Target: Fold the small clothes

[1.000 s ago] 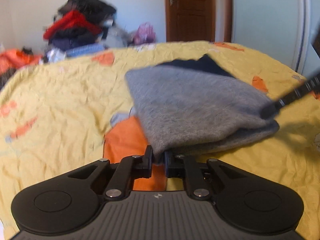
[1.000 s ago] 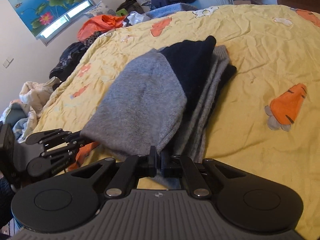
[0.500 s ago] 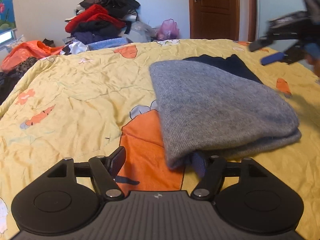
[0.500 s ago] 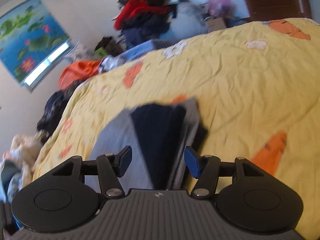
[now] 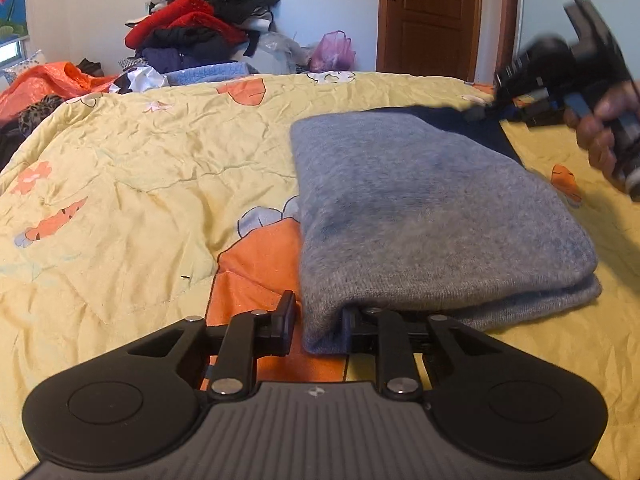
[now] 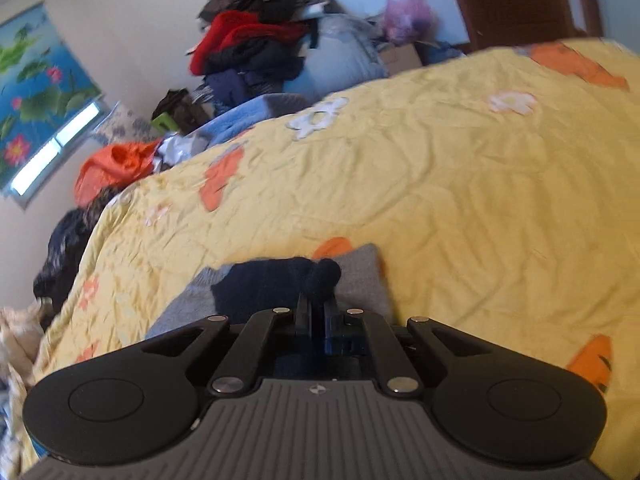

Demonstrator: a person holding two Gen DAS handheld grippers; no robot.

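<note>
A folded grey knit garment (image 5: 432,216) with a dark navy part (image 5: 476,128) lies on the yellow bedspread (image 5: 140,184). My left gripper (image 5: 316,330) is at its near corner with the jaws partly open; the grey edge droops between them and hides the right finger. My right gripper (image 6: 318,308) is shut on the navy end (image 6: 280,284) of the garment at its far side. The right gripper also shows blurred in the left wrist view (image 5: 560,84), held in a hand.
A tall pile of clothes (image 5: 200,32) stands beyond the far edge of the bed. Orange cloth (image 5: 48,80) lies at the far left. A brown door (image 5: 430,16) is behind. The bedspread is wrinkled with orange prints.
My left gripper let go of the grey corner, opened wide, then narrowed around it. My right gripper released the near edge, moved to the far navy end and shut on it.
</note>
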